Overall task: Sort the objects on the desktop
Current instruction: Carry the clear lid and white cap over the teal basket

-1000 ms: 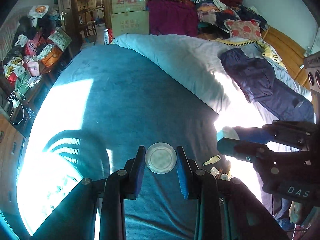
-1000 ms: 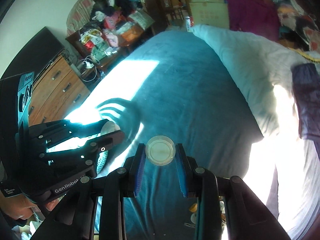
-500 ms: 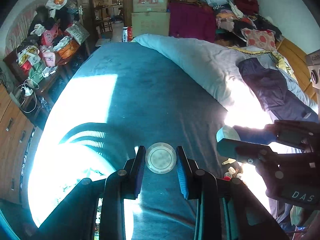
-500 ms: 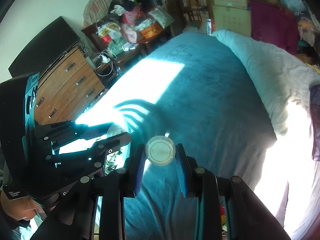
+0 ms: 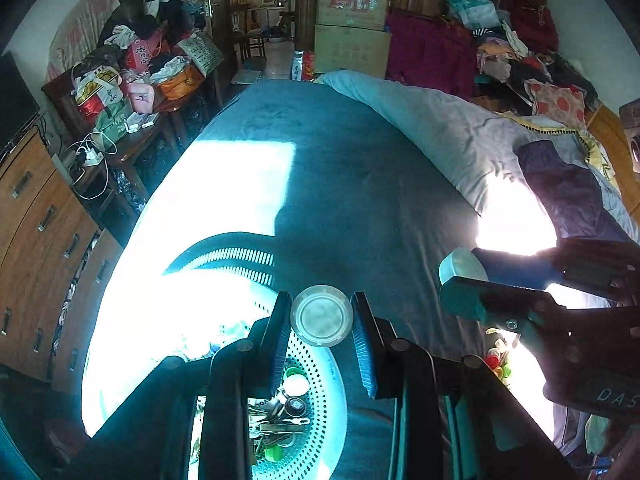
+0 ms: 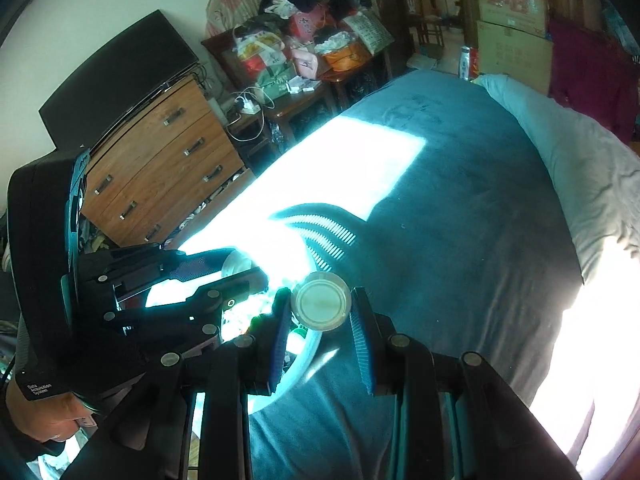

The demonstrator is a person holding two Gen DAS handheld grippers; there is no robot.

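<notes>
I hold a round lid [image 5: 322, 316] in the left hand-held gripper [image 5: 322, 320], just above the perforated basket [image 5: 316, 432] at 6 o'clock, already full of small items. The right hand-held gripper [image 6: 320, 310] pinches a second round lid [image 6: 321, 305], with the basket rim at its 7 o'clock. I think I should lower each lid inside the rim before releasing, one side at a time. The blue bed [image 5: 360, 200] gives free room toward 12 o'clock; the other gripper is near at 3 o'clock.
</notes>
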